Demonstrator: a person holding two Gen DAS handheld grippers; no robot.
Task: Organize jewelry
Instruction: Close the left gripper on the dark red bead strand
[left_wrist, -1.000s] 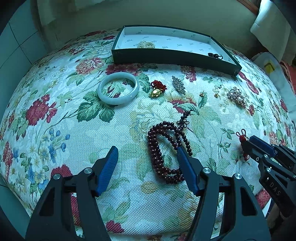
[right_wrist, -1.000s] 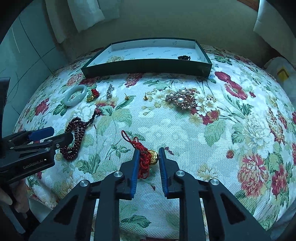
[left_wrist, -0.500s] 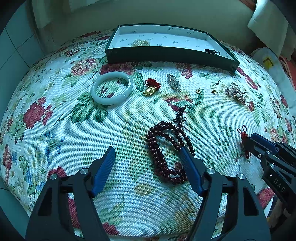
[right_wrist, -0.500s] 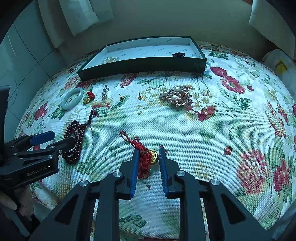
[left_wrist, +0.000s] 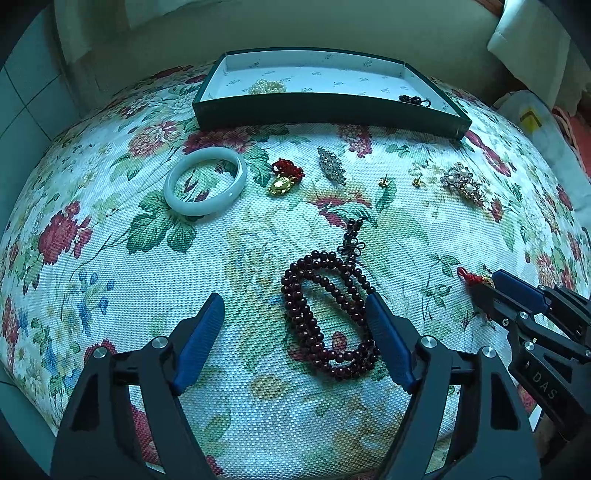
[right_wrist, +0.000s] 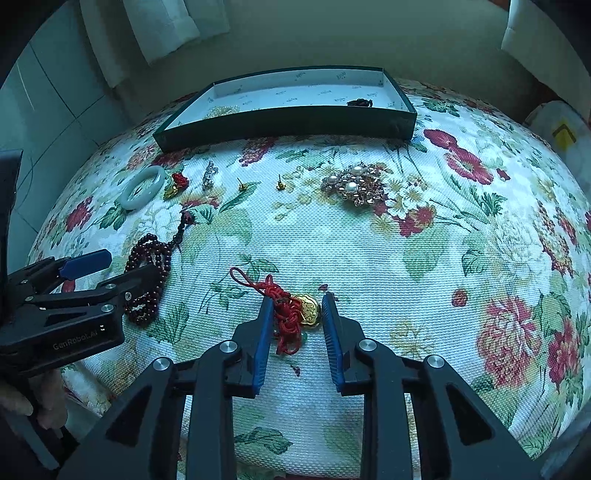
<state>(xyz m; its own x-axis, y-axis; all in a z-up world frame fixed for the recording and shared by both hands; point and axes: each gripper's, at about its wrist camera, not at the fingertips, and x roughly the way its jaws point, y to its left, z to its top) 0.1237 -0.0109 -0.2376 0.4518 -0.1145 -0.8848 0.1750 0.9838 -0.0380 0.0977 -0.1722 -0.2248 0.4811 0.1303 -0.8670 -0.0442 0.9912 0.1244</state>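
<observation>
Straddling the red knotted-cord charm with its gold pendant (right_wrist: 291, 314), the right gripper (right_wrist: 297, 299) has its jaws opening, pads just off the cord on one side and the pendant on the other, so the charm lies loose on the floral tablecloth (right_wrist: 369, 251). The left gripper (left_wrist: 295, 314) stands wide and released over the dark red bead strand (left_wrist: 328, 314), its right finger resting at the loop's edge, nothing pinched. The green-walled tray (left_wrist: 325, 114) waits well apart at the far side, already holding a pearl piece and a small dark item. The risk I judge likeliest: closing on the cord alone would leave the pendant dangling and slipping free, while a one-sided pinch on the beads could drag the loop across the cloth.
</observation>
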